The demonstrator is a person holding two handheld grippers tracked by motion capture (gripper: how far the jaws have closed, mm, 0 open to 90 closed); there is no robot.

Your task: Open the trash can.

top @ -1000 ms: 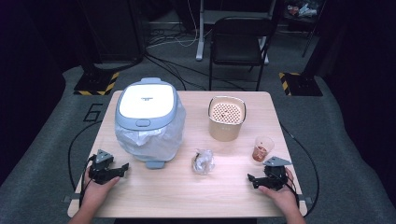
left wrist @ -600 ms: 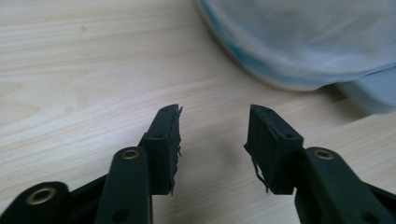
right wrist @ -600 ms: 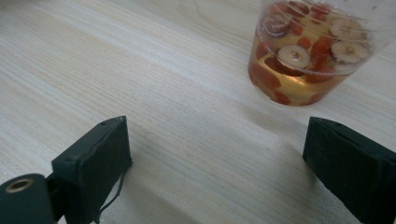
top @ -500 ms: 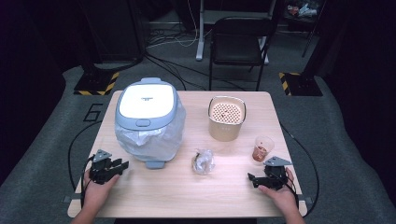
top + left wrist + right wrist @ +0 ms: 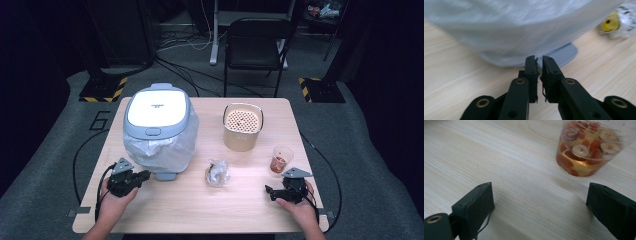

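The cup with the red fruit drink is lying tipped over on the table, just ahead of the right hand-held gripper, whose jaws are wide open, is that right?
Not quite. The cup stands upright, its liquid and fruit slices still inside, as the right gripper view shows. The rest holds: it sits on the table just ahead of the right hand-held gripper, whose jaws are wide open with nothing between them.

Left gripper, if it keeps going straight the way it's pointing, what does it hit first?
Most likely the grey bin wrapped in a clear bag: the left gripper, its jaws just closed with nothing between them, aims at the bin's grey foot pedal. Depth is hard to judge.
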